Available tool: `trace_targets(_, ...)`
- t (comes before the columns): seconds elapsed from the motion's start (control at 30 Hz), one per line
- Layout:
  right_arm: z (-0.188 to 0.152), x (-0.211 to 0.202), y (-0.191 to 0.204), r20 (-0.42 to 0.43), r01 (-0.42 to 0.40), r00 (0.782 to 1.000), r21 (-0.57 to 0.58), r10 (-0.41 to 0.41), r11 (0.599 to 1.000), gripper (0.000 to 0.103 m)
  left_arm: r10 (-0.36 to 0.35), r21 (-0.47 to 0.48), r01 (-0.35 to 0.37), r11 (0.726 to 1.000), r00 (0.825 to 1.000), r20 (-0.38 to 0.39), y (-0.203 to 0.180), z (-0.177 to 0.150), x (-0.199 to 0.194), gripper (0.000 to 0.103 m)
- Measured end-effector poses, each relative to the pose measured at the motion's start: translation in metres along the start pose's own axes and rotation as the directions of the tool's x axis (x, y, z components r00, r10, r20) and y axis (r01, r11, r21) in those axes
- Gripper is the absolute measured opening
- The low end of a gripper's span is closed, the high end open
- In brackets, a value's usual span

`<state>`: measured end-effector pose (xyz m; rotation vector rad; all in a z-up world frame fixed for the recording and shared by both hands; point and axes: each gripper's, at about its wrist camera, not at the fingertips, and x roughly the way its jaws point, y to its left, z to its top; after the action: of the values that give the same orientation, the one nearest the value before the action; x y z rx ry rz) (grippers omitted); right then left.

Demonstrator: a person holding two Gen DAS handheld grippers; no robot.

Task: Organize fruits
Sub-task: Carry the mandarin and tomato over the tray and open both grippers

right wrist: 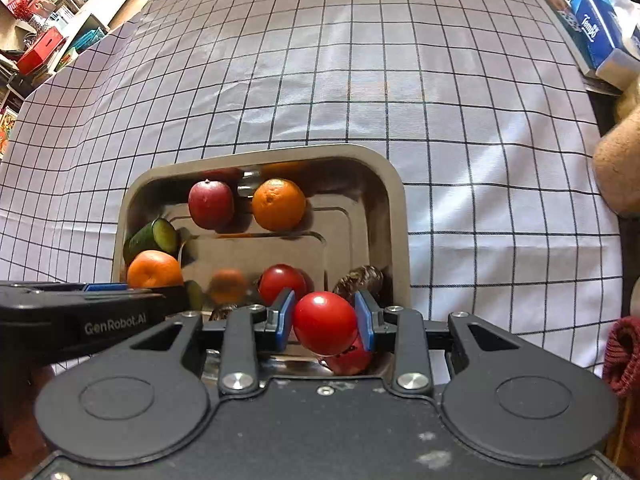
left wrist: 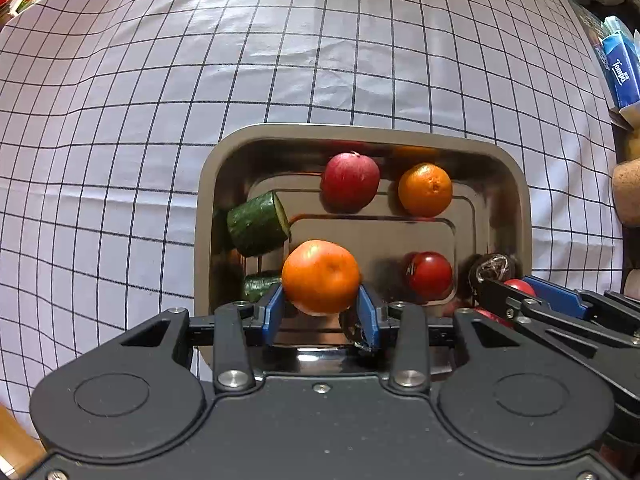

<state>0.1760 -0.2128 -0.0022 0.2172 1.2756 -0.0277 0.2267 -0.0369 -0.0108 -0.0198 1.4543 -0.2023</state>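
Note:
A steel tray [left wrist: 208, 184] [right wrist: 396, 200] sits on the checked cloth and holds fruit. My left gripper [left wrist: 322, 312] is shut on an orange [left wrist: 321, 277], held above the tray's near left; this orange also shows in the right wrist view [right wrist: 154, 269]. My right gripper [right wrist: 325, 322] is shut on a red tomato [right wrist: 325, 322] above the tray's near right. In the tray lie a red apple [left wrist: 351, 181] [right wrist: 211, 204], a second orange [left wrist: 425, 189] [right wrist: 279, 204], a cucumber piece [left wrist: 258, 224] [right wrist: 152, 239], another tomato [left wrist: 430, 274] [right wrist: 281, 282] and a dark fruit [left wrist: 492, 268] [right wrist: 358, 278].
A second cucumber piece [left wrist: 260, 285] lies at the tray's near left. Another red fruit [right wrist: 350, 358] lies under the right gripper. A blue tissue pack [left wrist: 620, 68] [right wrist: 592, 28] and a tan object [left wrist: 626, 192] [right wrist: 616, 160] stand at the right table edge. Shelves [right wrist: 48, 20] are far left.

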Motion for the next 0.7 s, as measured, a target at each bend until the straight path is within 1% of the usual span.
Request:
trace_targets(0.13, 0.003, 0.002, 0.002, 0.009, -0.004, 1.000, -0.004, 0.004, 1.000, 0.036, -0.007, 0.001, 0.007, 1.000, 1.000, 0.020, 0.001, 0.002, -0.004, 0.049)
trace_targets(0.3, 0.005, 0.001, 0.003, 0.021, -0.003, 1.000, -0.005, 0.003, 1.000, 0.036, -0.028, -0.016, 0.028, 0.999, 0.999, 0.019, 0.003, 0.000, -0.007, 0.049)
trace_targets(0.47, 0.001, -0.002, 0.002, 0.021, -0.004, 1.000, 0.002, 0.004, 1.000, 0.036, -0.004, 0.001, 0.004, 1.000, 0.999, 0.044, -0.001, -0.011, -0.013, 0.049)
trace_targets(0.7, -0.016, -0.008, 0.002, 0.014, -0.003, 1.000, -0.003, 0.003, 1.000, 0.036, 0.015, 0.007, -0.016, 1.000, 0.997, 0.082, 0.001, -0.030, -0.025, 0.049)
